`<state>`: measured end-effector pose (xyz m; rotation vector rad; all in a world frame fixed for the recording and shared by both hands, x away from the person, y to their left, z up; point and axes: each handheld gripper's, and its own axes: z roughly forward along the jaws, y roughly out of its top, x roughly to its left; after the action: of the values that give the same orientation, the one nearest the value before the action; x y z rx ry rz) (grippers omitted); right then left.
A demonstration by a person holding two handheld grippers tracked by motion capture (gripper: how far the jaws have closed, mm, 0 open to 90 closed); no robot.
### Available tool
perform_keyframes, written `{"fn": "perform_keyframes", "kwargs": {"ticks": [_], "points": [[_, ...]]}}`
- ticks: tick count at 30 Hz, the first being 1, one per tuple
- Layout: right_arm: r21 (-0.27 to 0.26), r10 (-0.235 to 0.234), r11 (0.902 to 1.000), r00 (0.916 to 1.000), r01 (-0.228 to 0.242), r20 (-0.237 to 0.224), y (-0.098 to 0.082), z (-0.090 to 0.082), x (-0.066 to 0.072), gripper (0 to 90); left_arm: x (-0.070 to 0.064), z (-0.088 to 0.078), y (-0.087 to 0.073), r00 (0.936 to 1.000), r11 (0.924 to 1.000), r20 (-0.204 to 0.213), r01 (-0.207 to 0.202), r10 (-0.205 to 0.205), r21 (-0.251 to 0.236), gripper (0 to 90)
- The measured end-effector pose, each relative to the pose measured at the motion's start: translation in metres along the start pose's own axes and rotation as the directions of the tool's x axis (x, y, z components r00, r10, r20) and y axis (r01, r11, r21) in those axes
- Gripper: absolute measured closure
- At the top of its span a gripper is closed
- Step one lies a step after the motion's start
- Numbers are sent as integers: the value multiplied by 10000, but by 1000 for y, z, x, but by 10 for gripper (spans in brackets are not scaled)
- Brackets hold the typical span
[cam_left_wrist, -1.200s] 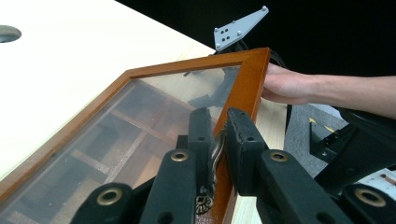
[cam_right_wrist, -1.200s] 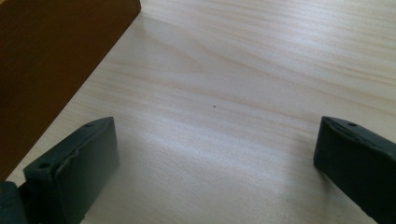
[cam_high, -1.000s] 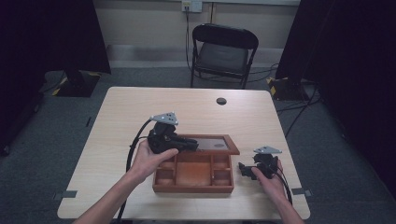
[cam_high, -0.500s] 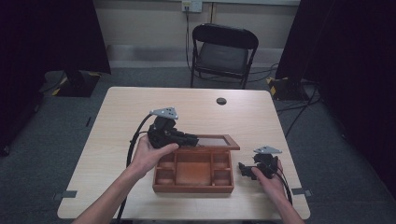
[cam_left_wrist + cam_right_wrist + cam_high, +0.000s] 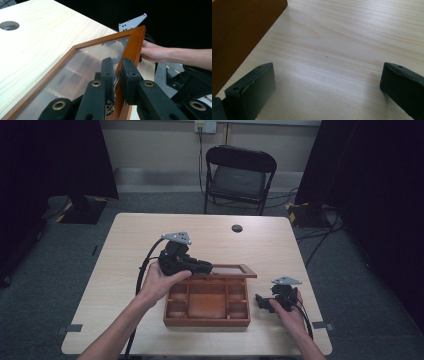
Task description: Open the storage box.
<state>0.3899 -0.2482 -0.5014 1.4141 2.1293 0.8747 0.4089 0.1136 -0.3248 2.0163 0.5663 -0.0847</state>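
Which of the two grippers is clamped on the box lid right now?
The left gripper: its jaws pinch the lid's wooden frame, while the right gripper rests open on the table.

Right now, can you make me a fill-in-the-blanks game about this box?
1. The left gripper has its jaws shut on the frame of the box's glass ____.
2. The right gripper rests beside the wooden box with its jaws ____.
3. Behind the table stands a black ____.

Missing words: lid; open; chair
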Motion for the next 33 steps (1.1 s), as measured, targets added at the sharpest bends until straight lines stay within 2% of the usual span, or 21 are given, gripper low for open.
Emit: {"fn": "perform_keyframes", "kwargs": {"ticks": [14,24,33], "points": [[0,1,10000,10000,-1,-1,0,0,0,0,3,-1,5,10000,10000,-35,-27,27,-63,812],[0,0,10000,10000,0,0,0,0,0,0,2,0,9,9996,9999,-242,-132,131,-78,816],[-1,-12,10000,10000,12,2,0,0,0,0,1,0,8,9995,9998,-247,-172,171,-37,817]]}}
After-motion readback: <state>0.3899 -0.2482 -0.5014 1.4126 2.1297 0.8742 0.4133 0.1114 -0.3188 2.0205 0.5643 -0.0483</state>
